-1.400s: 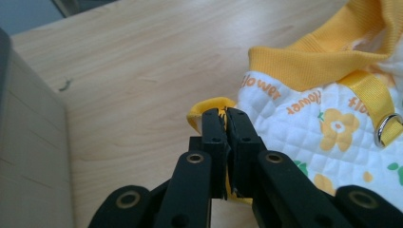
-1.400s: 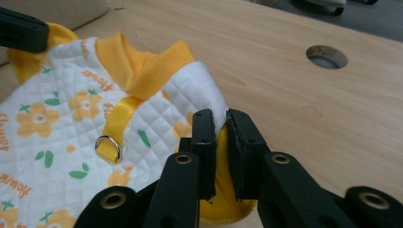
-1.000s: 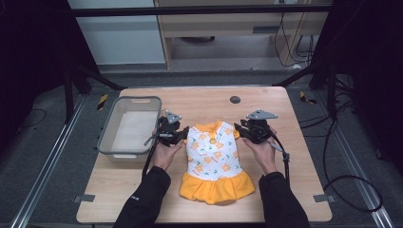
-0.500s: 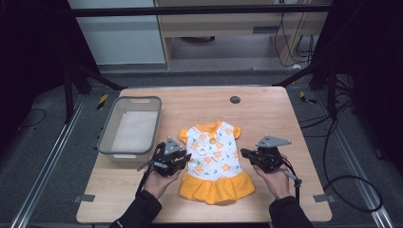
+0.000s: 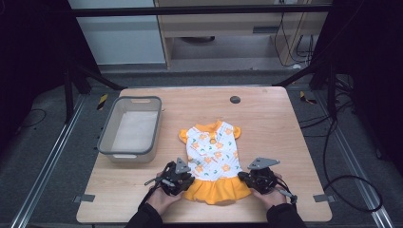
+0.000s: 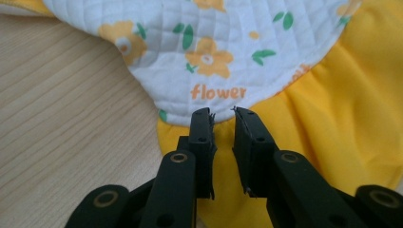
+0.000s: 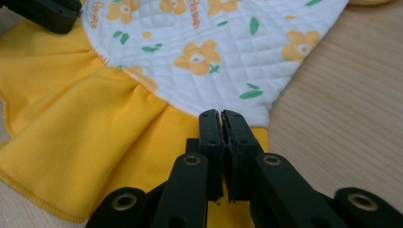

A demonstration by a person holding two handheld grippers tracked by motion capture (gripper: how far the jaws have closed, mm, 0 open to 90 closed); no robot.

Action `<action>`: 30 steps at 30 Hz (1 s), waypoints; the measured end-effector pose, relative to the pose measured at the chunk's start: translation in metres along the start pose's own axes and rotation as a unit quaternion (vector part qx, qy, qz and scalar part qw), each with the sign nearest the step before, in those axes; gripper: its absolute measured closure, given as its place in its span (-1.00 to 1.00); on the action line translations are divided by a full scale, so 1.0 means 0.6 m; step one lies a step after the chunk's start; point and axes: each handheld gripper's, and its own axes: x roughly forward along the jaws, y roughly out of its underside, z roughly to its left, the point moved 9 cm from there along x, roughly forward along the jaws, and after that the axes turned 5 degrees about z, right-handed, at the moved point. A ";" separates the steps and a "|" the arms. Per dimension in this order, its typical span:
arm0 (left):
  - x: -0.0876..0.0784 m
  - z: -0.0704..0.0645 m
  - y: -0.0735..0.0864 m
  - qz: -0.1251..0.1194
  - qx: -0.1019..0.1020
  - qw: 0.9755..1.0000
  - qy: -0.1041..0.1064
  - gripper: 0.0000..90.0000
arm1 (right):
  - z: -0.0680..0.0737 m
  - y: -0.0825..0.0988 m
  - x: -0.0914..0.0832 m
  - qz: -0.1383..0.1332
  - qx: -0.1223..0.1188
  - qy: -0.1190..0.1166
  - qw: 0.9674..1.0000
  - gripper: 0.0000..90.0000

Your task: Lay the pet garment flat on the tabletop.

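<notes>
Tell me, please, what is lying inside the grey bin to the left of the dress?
The grey bin holds nothing visible; its pale floor looks bare. The strip behind its near wall is hidden from the high view.

L hand-held gripper (image 6: pixel 222 114) ajar; R hand-held gripper (image 7: pixel 221 115) closed.

Both hand-held grippers pulled back from dress (image 5: pixel 212 152) shoulders to skirt (image 5: pixel 216 190) sides.

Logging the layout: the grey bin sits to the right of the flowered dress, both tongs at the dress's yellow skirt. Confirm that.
Wrong side. The high view shows the grey bin to the left of the flowered dress. The left tongs and right tongs are indeed at its yellow skirt.
</notes>
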 end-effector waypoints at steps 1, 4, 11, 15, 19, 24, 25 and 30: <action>-0.001 0.001 0.001 0.004 0.002 1.000 -0.002 0.71 | 0.001 0.001 0.001 0.001 0.000 -0.001 1.000 0.93; -0.004 0.006 0.005 0.010 0.003 1.000 -0.011 0.71 | 0.007 0.004 0.004 0.005 0.004 -0.005 1.000 0.92; -0.011 0.021 0.015 0.012 -0.009 1.000 -0.015 0.71 | 0.026 0.005 0.011 0.005 -0.004 -0.011 1.000 0.90; -0.014 0.021 0.015 0.008 -0.002 1.000 -0.023 0.62 | 0.028 0.003 0.010 0.000 0.001 -0.015 1.000 0.90; -0.029 0.025 0.012 -0.008 -0.005 1.000 -0.024 0.45 | 0.019 -0.011 -0.009 -0.035 0.015 -0.013 0.999 0.88; -0.061 0.040 0.011 -0.045 -0.025 0.998 -0.024 0.24 | -0.006 -0.016 -0.034 -0.065 0.037 -0.001 0.997 0.74; -0.061 0.040 0.011 -0.045 -0.025 0.998 -0.024 0.20 | -0.012 -0.016 -0.039 -0.068 0.042 0.003 0.997 0.72; -0.089 0.066 0.034 -0.072 -0.046 0.996 -0.023 -0.02 | -0.037 -0.013 -0.059 -0.087 0.052 0.026 0.994 0.55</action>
